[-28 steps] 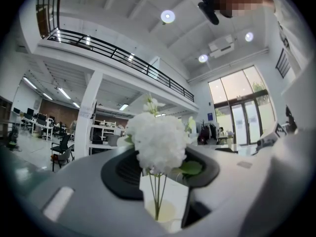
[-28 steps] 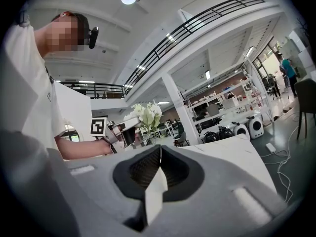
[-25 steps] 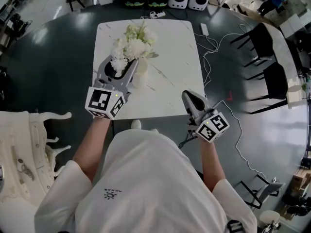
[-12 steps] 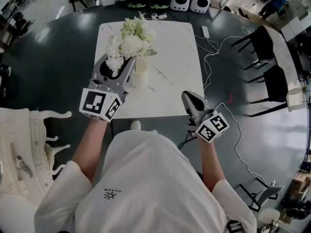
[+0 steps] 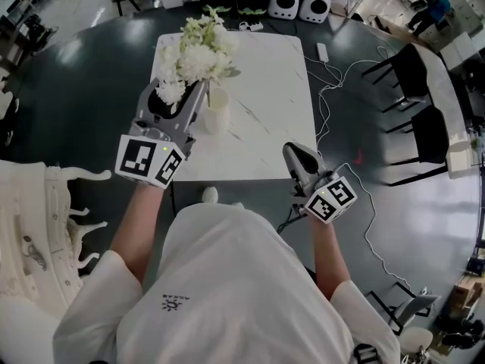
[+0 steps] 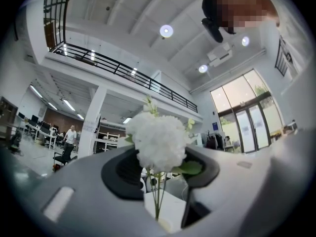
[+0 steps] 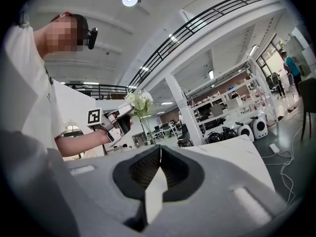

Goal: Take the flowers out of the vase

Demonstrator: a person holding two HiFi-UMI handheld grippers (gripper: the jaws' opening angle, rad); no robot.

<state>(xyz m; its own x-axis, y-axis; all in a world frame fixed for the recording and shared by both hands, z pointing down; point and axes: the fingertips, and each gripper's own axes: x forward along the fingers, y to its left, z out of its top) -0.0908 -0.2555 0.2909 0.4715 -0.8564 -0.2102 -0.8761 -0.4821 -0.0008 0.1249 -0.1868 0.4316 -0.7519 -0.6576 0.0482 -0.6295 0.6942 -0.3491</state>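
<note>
I've got the bunch of white, pompom-headed flowers (image 5: 195, 51) with pale green leaves and thin green stems up over the far left part of the square white marble-look counter (image 5: 265, 112). The blooms crowd together above the jaw tips, with a few greenish sprigs poking out on top. In the left gripper view one big round white head fills the middle, a green leaf hangs at its right, and the stems drop straight down through the gap. The small cream cylindrical vase (image 5: 216, 111) stands upright on the counter, just beside the right-hand jaw. The stems run down toward it, but I can't tell whether their ends are in its mouth or clear of it. My left hand-held gripper (image 5: 183, 95) is narrowed onto those stems, pinching them just under the heads and tilted slightly upward. My right hand-held gripper (image 5: 294, 152) hangs at the near right corner of the counter, well apart from the vase. Its jaws are pressed together with nothing between them, as its own view shows.
</note>
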